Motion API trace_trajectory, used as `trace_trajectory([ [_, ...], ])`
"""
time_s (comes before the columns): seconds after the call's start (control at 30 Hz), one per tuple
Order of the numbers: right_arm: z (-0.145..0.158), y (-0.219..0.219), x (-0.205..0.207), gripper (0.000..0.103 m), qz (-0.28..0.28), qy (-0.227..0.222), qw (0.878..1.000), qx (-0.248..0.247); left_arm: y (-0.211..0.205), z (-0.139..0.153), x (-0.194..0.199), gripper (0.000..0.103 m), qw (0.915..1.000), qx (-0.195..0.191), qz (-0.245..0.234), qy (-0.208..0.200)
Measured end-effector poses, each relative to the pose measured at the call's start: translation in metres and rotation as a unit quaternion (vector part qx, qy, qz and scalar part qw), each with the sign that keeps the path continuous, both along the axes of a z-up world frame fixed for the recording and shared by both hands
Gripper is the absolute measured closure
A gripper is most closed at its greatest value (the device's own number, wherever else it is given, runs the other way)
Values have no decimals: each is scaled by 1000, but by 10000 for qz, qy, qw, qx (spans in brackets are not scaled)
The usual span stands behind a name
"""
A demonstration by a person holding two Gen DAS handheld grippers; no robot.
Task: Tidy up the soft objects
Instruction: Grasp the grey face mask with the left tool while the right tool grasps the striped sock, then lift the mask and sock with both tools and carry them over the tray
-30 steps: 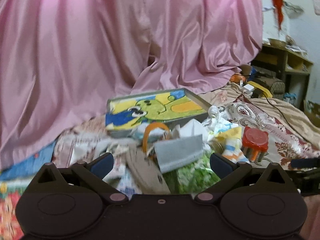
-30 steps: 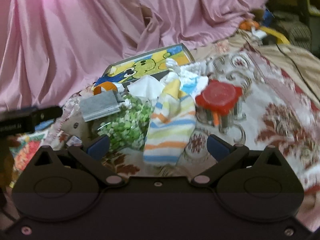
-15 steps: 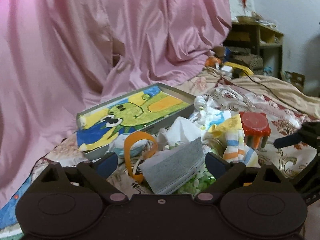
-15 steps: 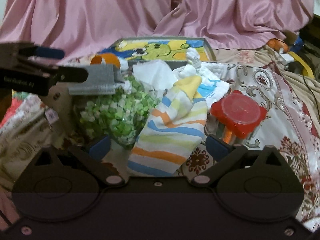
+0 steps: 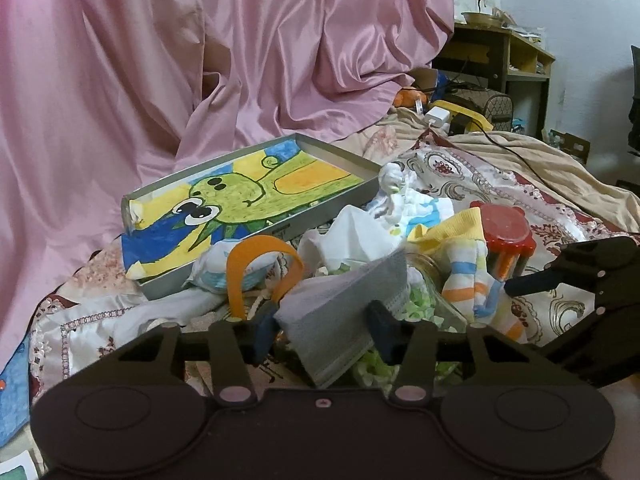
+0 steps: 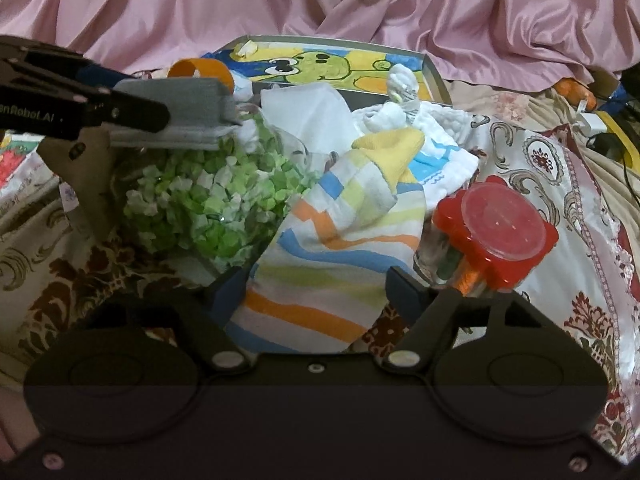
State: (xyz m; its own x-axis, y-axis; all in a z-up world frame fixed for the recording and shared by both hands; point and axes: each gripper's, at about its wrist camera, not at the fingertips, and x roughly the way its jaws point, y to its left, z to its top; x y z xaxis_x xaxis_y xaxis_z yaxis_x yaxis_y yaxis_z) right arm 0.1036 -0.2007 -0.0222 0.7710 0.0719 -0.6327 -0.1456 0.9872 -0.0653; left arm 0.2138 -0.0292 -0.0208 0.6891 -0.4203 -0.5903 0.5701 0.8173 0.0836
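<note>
A pile of soft things lies on a patterned bedspread. My left gripper [image 5: 322, 326] has its fingers closed in around a grey face mask [image 5: 344, 308], touching its sides; the mask also shows in the right wrist view [image 6: 180, 114] between the left fingers [image 6: 120, 110]. My right gripper [image 6: 316, 292] is partly closed around a striped sock [image 6: 332, 264], also seen in the left wrist view [image 5: 468, 276]. A painted tray [image 5: 248, 208] with a green cartoon creature lies behind the pile. White cloths [image 6: 420, 132] lie past the sock.
A clear jar of green bits [image 6: 208, 196] lies under the mask. A red-lidded jar [image 6: 500, 232] stands right of the sock. An orange band [image 5: 260, 264] arches near the tray. Pink drapery [image 5: 200, 60] hangs behind. Shelves and cables [image 5: 500, 64] are at far right.
Both grippers have moved in on the pile and narrowed: the left fingers closed onto the grey mask, the right fingers closed in around the striped sock.
</note>
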Motion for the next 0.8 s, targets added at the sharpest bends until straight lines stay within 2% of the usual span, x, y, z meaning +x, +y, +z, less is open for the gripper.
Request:
trace_trajectory([
  [0.07, -2, 3, 4, 50, 46, -15, 10000, -78, -1, 1, 0, 63, 10000, 1, -34, 35],
  [0.13, -4, 4, 6, 53, 60, 46, 9999, -108, -3, 2, 0, 68, 10000, 7, -64, 69],
  [0.2, -7, 4, 9, 59, 42, 135, 9998, -102, -5, 3, -1, 72, 9999, 23, -77, 91],
  [0.3, -11, 4, 10, 71, 38, 226, 9997, -101, -8, 5, -2, 81, 9998, 17, -90, 175],
  [0.37, -13, 5, 11, 84, 36, 237, 9997, -100, -11, 7, -3, 86, 9997, -18, -96, 233],
  [0.47, -14, 5, 10, 92, 23, 192, 9998, -102, -18, 9, -7, 90, 9996, 0, -19, 275],
  [0.63, -10, 2, 3, 96, -32, -34, 9996, -267, -29, 16, -17, 94, 9994, -50, 202, 260],
  [0.8, 3, -1, -10, 96, -90, -461, 9983, -340, -42, 30, -33, 94, 9995, -61, 304, 89],
])
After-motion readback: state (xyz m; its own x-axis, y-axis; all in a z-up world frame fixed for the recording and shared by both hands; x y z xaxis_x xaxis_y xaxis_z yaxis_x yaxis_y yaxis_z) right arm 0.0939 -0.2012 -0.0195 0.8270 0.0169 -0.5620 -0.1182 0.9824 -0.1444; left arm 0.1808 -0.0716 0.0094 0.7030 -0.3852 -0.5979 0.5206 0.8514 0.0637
